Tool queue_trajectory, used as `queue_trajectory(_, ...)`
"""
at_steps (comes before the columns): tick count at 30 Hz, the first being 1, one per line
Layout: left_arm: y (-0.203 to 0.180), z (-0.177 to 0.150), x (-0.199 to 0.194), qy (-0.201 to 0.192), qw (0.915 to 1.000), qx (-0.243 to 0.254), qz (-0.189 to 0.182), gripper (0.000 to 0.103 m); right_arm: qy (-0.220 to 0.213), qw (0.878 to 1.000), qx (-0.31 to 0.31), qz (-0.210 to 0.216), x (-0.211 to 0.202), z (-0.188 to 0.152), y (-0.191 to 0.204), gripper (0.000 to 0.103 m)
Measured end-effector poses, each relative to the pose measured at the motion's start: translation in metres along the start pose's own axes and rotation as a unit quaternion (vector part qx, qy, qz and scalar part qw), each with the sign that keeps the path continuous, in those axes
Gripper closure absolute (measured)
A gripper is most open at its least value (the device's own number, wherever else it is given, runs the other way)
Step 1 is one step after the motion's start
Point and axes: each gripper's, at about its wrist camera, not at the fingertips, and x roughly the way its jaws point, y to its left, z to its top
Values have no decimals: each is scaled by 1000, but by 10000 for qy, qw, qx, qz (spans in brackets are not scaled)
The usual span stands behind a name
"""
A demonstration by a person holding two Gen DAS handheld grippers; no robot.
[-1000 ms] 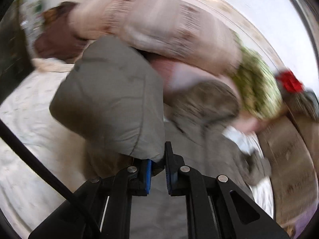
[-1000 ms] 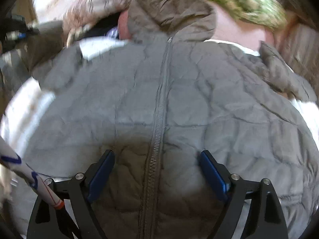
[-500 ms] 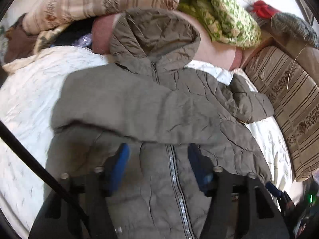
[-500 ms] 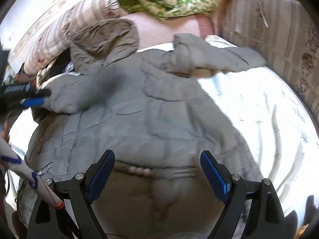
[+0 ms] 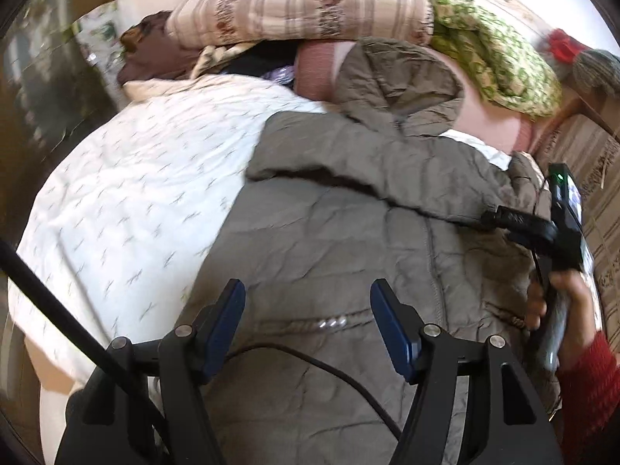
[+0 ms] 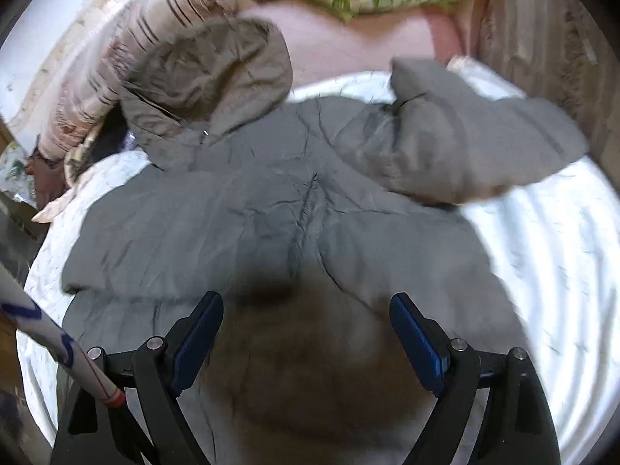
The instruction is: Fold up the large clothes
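On the left of the left wrist view, the white bedspread (image 5: 128,193) with its small grey print lies bare. The olive-grey padded jacket (image 5: 348,240) is spread front-up across the middle of the bed, its hood (image 5: 395,81) propped against the pink bolster (image 5: 488,124) at the head, under a striped cushion (image 5: 302,4) and a green patterned blanket (image 5: 496,62). One sleeve (image 5: 333,155) lies folded across the chest. The left gripper (image 5: 308,310) hovers over the jacket's lower front, jaws parted with nothing between the pads; they have just been opening. At the right edge a hand (image 5: 562,302) in a red sleeve (image 5: 585,395) grasps the other tool.

In the right wrist view, the other sleeve (image 6: 472,143) sticks out to the right over the bedspread, seemingly bent near the shoulder, though blur makes that uncertain. The right gripper (image 6: 306,333) hangs above the jacket's hem area, jaws wide with nothing pinched; they have just been closing somewhat.
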Motion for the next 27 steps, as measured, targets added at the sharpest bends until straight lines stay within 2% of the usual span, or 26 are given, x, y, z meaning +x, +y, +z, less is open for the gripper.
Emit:
queue_trajectory(1, 3, -2, -1, 29, 10000, -44, -8, 37, 107, 9999, -18, 88, 8, 4, 3, 38)
queue_trajectory(2, 5, -4, -2, 48, 9999, -86, -29, 37, 230, 9994, -34, 252, 13, 7, 5, 66)
queue_trajectory(3, 5, -5, -4, 51, 9999, -109, -41, 37, 303, 9991, -59, 276, 14, 9, 8, 77)
queue_trajectory(5, 2, -5, -8, 15, 9999, -111, -92, 37, 140, 9996, -191, 181, 7, 17, 12, 83)
queue_trajectory(8, -10, -7, -13, -34, 9997, -34, -231, 37, -171, 9995, -165, -205, -5, 37, 3, 86)
queue_trajectory(10, -21, -9, -16, -23, 9995, 56, -299, 37, -150, 9991, -80, -401, 0, 47, -7, 86)
queue_trajectory(13, -36, -11, -18, 44, 9990, 274, -336, 37, 212, 9988, 30, -430, 12, 48, -19, 84)
queue_trajectory(16, -45, -9, -24, -59, 9989, 312, -347, 37, 4, 9994, 28, -356, -10, 40, -27, 80)
queue_trajectory(18, -49, -7, -27, -106, 9988, 287, -392, 37, -215, 9992, -5, -337, -36, 30, -36, 64)
queue_trajectory(23, -67, -11, -40, -305, 9970, 438, -568, 37, -498, 9980, 223, -322, -84, 9, -72, 58)
queue_trajectory(27, -87, -21, -47, -408, 9949, 815, -438, 37, -734, 9949, 522, -460, -121, -11, -112, 45)
